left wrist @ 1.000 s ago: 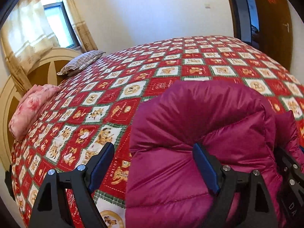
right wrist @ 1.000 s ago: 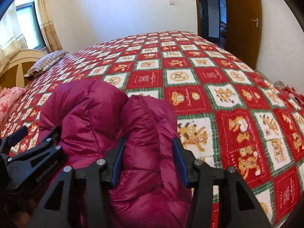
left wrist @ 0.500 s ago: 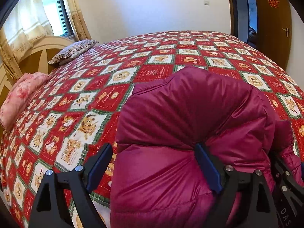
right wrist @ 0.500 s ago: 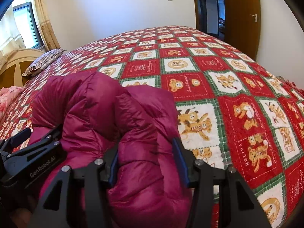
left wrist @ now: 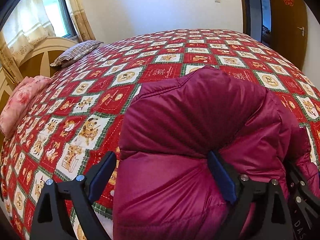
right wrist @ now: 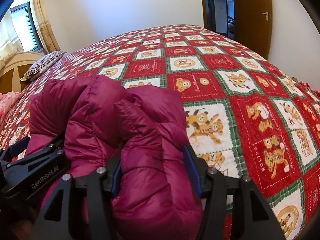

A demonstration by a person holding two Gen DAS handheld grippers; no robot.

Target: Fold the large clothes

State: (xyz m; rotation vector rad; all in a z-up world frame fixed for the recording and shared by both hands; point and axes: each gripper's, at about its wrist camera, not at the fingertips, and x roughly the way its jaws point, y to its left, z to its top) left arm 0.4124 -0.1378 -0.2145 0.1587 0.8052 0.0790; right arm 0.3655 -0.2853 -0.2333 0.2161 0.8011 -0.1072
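A puffy magenta down jacket [left wrist: 192, 132] lies bunched near the front edge of a bed with a red, white and green bear-patterned quilt [left wrist: 140, 66]. My left gripper [left wrist: 162, 174] is open wide; the jacket's left part bulges between its fingers, the right finger [left wrist: 220, 178] pressed into the fabric, the left finger [left wrist: 100, 176] beside the jacket over the quilt. My right gripper [right wrist: 154, 170] is closed on a thick fold of the jacket [right wrist: 120, 120] at its right side. The left gripper also shows at the left in the right wrist view [right wrist: 30, 160].
A striped pillow [left wrist: 78, 52] and a pink pillow [left wrist: 22, 100] lie at the wooden headboard [left wrist: 36, 60] on the left. A window with curtains [left wrist: 54, 18] is behind it. A brown door [right wrist: 252, 14] stands open at the far right.
Both grippers have moved forward and lower with the jacket, which is now bunched higher and rolled toward the bed's middle. The right gripper's hold has stayed on the fold.
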